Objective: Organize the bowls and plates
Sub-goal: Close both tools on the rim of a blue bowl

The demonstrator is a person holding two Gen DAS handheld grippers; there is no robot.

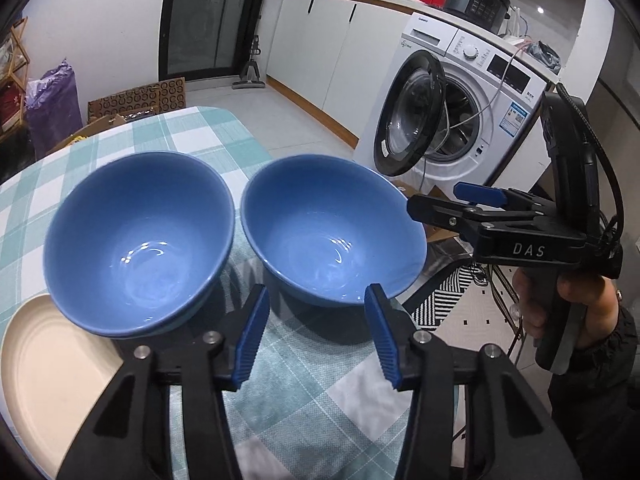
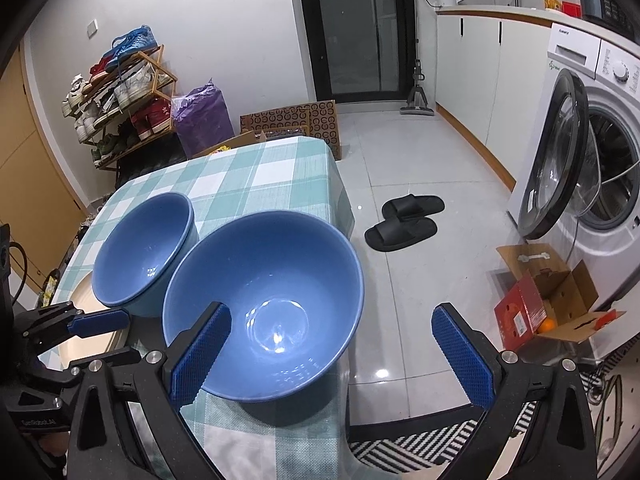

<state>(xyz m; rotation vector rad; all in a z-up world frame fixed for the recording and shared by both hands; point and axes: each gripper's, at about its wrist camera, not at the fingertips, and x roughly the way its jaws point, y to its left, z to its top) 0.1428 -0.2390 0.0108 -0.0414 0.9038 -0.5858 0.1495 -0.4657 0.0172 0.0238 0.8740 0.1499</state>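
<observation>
Tools first: my right tool (image 2: 332,348) is spread wide and grips nothing, its left pad (image 2: 202,354) over the near rim of the right bowl (image 2: 264,304), the other pad out past the tabletop (image 2: 256,168) edge. My left tool (image 1: 318,338) is released too, its pads just short of that same bowl (image 1: 332,232). The right tool is nearer, I judge, with the bowl straight ahead and slightly left. The left bowl (image 1: 138,240) sits beside it, leftward, partly on a cream plate (image 1: 44,360).

Black tongs (image 1: 318,332), ribbed blue pads (image 1: 252,336), silver screws.
</observation>
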